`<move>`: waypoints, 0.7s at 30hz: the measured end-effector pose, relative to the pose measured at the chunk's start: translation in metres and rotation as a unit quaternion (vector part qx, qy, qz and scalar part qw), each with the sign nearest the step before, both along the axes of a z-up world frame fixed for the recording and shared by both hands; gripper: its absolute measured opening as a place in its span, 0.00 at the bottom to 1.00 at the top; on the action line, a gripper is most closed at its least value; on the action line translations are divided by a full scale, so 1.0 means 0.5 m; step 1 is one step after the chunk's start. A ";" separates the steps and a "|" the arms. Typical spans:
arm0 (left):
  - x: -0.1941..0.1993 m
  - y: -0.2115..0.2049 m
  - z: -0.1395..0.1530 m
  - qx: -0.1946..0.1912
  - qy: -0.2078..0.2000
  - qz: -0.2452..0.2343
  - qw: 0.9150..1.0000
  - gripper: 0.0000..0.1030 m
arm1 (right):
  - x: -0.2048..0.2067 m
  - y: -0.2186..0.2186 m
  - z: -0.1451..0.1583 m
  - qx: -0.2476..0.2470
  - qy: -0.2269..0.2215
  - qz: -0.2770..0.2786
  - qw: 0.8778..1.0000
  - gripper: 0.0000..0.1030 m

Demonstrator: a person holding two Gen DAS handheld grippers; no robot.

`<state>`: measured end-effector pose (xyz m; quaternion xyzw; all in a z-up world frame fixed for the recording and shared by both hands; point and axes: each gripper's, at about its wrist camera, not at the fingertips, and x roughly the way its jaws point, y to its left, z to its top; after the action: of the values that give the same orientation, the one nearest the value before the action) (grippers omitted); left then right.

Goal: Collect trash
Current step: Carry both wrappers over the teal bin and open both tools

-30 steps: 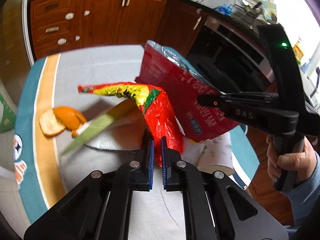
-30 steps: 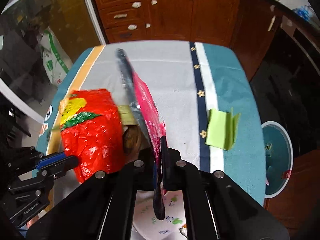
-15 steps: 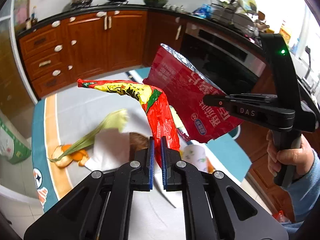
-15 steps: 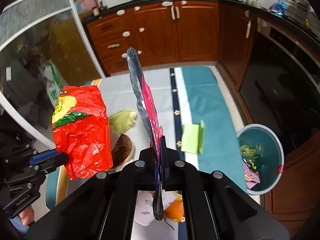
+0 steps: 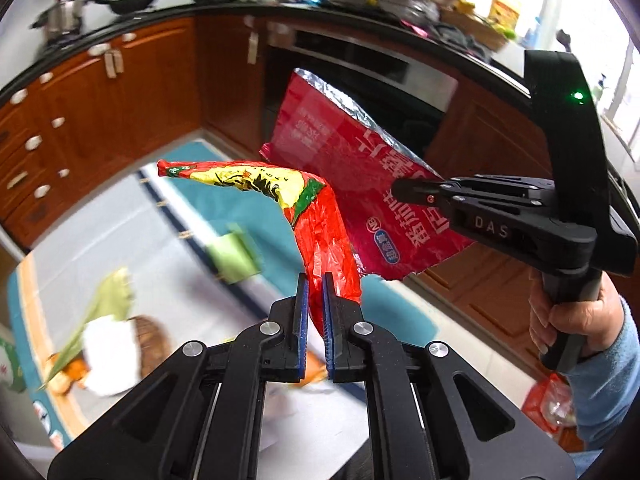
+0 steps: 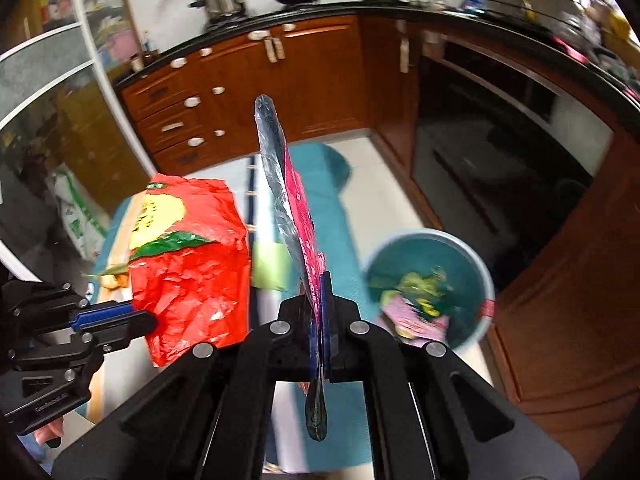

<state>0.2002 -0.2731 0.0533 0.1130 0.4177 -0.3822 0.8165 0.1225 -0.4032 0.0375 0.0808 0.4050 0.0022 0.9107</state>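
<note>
My left gripper (image 5: 314,312) is shut on a crumpled red and yellow wrapper (image 5: 316,232), held in the air above the table; it also shows in the right wrist view (image 6: 188,272). My right gripper (image 6: 318,320) is shut on a flat red foil snack bag (image 6: 292,208), seen edge-on; in the left wrist view the bag (image 5: 352,184) hangs just right of the wrapper, clamped by the right gripper (image 5: 404,190). A teal trash bin (image 6: 476,320) with scraps inside stands on the floor to the right, below the bag.
The table (image 5: 120,232) below holds a green folded paper (image 5: 232,256), a leek stalk (image 5: 100,312), a white napkin (image 5: 108,344), a brown bowl (image 5: 154,340) and orange peel (image 5: 74,368). Wooden cabinets (image 6: 248,80) and an oven (image 6: 500,140) stand behind.
Both grippers have lifted higher and swung right with their wrappers still held; the table has dropped away and the trash bin has come closer in the right wrist view.
</note>
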 end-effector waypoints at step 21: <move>0.089 -0.388 -0.214 0.089 0.129 -0.065 0.986 0.07 | 0.034 -0.301 -0.219 -0.024 0.132 -0.077 0.988 0.02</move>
<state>0.2448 -0.4671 -0.0539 0.1620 0.5436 -0.4070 0.7160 0.1393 -0.5536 -0.0718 0.0889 0.5141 -0.0881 0.8485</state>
